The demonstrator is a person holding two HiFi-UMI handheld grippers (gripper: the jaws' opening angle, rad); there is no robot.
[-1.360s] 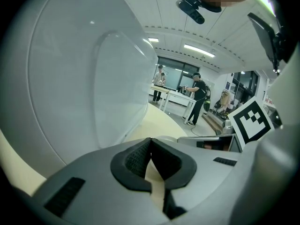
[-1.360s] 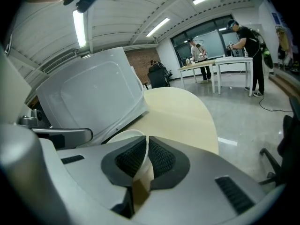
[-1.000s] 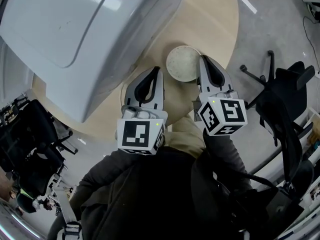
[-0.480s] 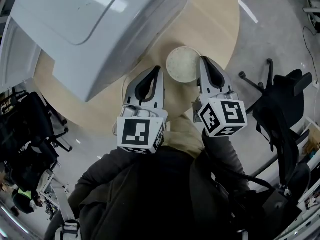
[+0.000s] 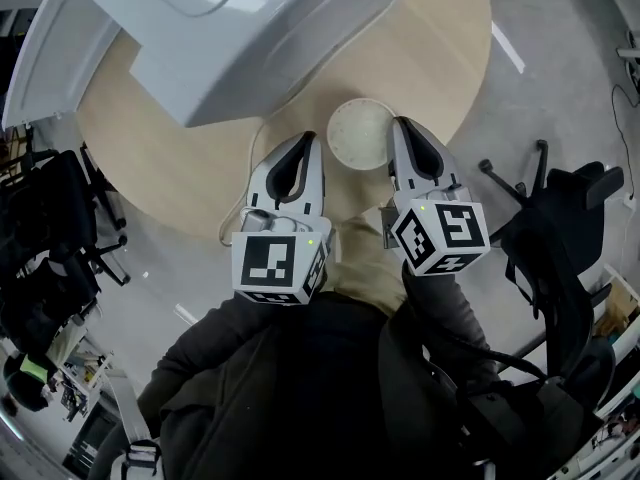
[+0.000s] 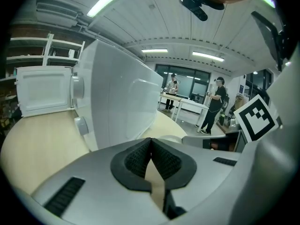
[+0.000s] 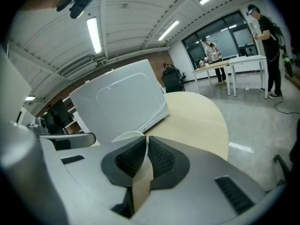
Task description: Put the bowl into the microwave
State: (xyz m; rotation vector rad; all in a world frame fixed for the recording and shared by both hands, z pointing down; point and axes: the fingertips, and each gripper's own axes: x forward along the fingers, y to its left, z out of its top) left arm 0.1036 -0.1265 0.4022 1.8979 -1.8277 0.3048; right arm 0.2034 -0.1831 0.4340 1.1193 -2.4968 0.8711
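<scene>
Right gripper [image 5: 396,126] was nipped nearly closed on the rim of the white bowl [image 5: 358,133]. Left gripper [image 5: 311,140] had its jaws together on nothing, just beside the bowl's other edge. Bowl was over the round table [image 5: 440,48], near the microwave [image 5: 240,38] but outside it — door [image 6: 44,89] stood open.

Risk, as judged: a one-sided pinch on a thin rim could let the bowl pivot or slip during the carry, and the rim might clip the cavity edge.

Legible writing: none — only square black-and-white markers on the cubes [image 5: 440,236].
</scene>
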